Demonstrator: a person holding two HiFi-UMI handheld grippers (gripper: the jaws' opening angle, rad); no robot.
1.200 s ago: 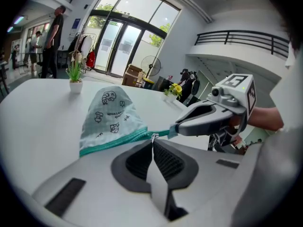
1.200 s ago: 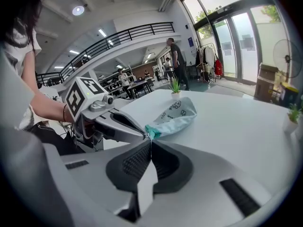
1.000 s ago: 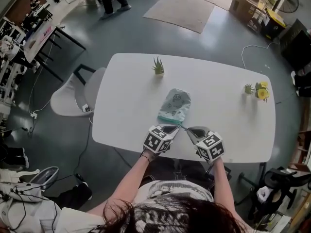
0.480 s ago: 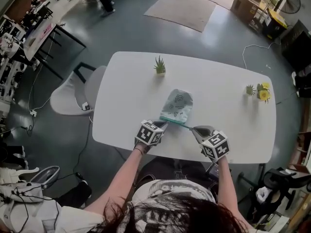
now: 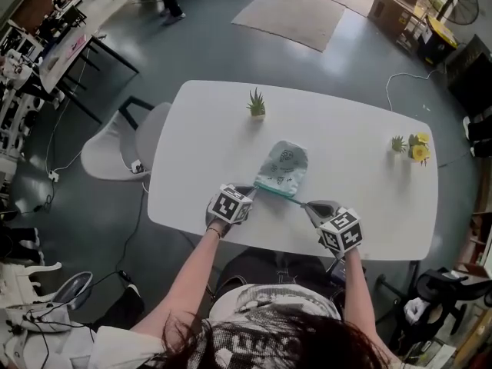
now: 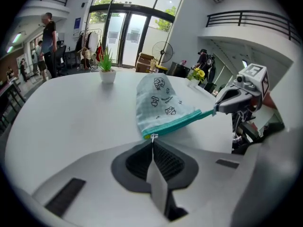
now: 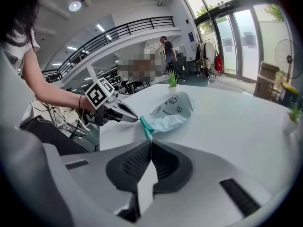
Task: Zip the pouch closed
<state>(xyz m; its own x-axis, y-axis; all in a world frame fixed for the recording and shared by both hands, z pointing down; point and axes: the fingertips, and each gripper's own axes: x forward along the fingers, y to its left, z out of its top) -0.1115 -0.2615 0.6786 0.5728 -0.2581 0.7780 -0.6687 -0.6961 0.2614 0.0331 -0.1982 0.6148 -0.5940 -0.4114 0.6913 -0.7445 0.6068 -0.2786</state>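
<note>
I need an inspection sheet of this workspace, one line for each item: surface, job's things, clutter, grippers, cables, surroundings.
Surface: white table with rounded corners.
Job's things: pale green pouch lies flat near the front edge; its zipper pull sits at the left end of the teal edge.
Clutter: green potted plant and yellow-flowered plant, both apart from the pouch.
Grippers: left gripper shut on the zipper pull; right gripper shut on the pouch's opposite teal end.
Cables: white cable on the floor beyond the table.
Surroundings: grey chair, rug, a person standing further off.
</note>
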